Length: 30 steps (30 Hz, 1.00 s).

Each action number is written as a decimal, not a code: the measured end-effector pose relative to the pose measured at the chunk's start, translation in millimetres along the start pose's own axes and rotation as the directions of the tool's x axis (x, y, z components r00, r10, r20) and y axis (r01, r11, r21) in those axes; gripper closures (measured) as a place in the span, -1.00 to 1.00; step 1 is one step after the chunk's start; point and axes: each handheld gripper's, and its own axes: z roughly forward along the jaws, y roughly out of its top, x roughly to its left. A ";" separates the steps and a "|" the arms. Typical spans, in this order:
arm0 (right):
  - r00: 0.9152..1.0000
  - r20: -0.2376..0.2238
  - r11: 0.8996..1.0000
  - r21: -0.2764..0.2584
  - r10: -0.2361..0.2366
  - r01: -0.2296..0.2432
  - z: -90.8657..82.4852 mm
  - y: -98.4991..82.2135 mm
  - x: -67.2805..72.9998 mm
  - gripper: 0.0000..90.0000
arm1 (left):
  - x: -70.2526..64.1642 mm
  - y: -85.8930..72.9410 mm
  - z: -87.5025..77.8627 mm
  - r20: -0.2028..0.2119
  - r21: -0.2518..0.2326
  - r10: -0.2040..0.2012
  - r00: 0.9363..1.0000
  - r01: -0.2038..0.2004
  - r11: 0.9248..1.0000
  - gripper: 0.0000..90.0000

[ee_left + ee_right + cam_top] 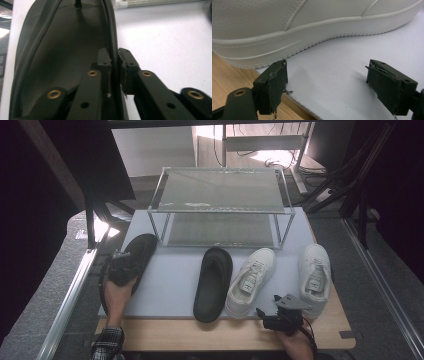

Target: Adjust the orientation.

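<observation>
Left gripper [114, 65] pinches the rim of the black slipper [131, 260] at the mat's left edge, so the grasp looks made. Next comes a steady lift toward the rack [220, 210]. Right gripper [325, 83] waits wide open, empty, beside a white sneaker [287, 27].

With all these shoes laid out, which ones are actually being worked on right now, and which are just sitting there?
In use:
- left gripper, jaws pinched on the side rim of the left black slipper
- left black slipper

Just sitting there:
- right gripper, open, nothing between its jaws
- middle black slipper
- two white sneakers
- wire shoe rack
</observation>
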 end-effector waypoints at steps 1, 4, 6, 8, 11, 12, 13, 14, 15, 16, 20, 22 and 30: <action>1.000 0.000 1.000 0.000 0.000 0.000 0.0 0.0 0.0 -0.62 | -0.9 0.5 0.0 -0.008 0.002 0.002 1.000 -0.002 1.000 0.82; 1.000 0.000 1.000 0.000 0.000 0.000 0.0 0.0 0.0 -0.62 | -2.5 1.3 -0.6 -0.023 0.004 0.004 1.000 -0.004 1.000 0.84; 1.000 0.000 1.000 0.000 0.000 0.000 0.0 0.0 0.0 -0.62 | -2.5 0.7 -1.6 -0.031 -0.002 0.005 1.000 -0.005 1.000 0.86; 1.000 0.000 1.000 0.000 0.000 0.000 0.0 0.0 0.0 -0.62 | -1.9 -0.4 -4.1 -0.037 -0.008 0.006 0.999 -0.006 1.000 0.86; 1.000 0.000 1.000 0.000 0.001 -0.001 0.0 0.0 0.0 -0.62 | 0.2 -1.9 -10.1 -0.037 -0.017 0.003 0.999 -0.004 1.000 0.86; 1.000 0.000 1.000 0.000 0.000 0.000 0.0 0.0 0.0 -0.62 | 0.6 -2.3 -12.4 -0.036 -0.019 0.005 0.999 -0.006 1.000 0.86; 1.000 0.000 1.000 0.000 0.000 0.000 0.0 0.0 0.0 -0.62 | 0.8 -2.8 -14.8 -0.035 -0.021 0.007 0.999 -0.008 1.000 0.86; 1.000 0.000 1.000 0.000 0.000 0.000 0.0 0.0 0.0 -0.62 | 0.7 -3.4 -17.0 -0.036 -0.020 0.010 0.999 -0.011 1.000 0.86; 1.000 0.000 1.000 0.000 0.000 0.000 0.0 0.0 0.0 -0.62 | 0.4 -4.1 -19.1 -0.036 -0.019 0.014 0.999 -0.014 1.000 0.86; 1.000 0.000 1.000 0.000 0.000 0.000 0.0 0.0 0.0 -0.62 | 0.3 -4.8 -20.7 -0.038 -0.019 0.018 0.999 -0.019 1.000 0.86; 1.000 0.000 1.000 0.000 0.001 -0.001 0.0 0.0 0.1 -0.62 | -0.5 -8.7 -31.0 -0.035 -0.027 0.033 0.999 -0.034 0.999 0.86; 1.000 0.000 1.000 0.000 0.000 0.000 0.0 0.0 0.1 -0.62 | -0.7 -10.1 -36.2 -0.031 -0.032 0.038 0.999 -0.039 0.999 0.86; 1.000 0.000 1.000 0.000 0.000 0.000 0.0 0.0 0.1 -0.62 | -2.0 -18.5 -58.0 -0.014 -0.041 0.058 0.998 -0.059 0.997 0.86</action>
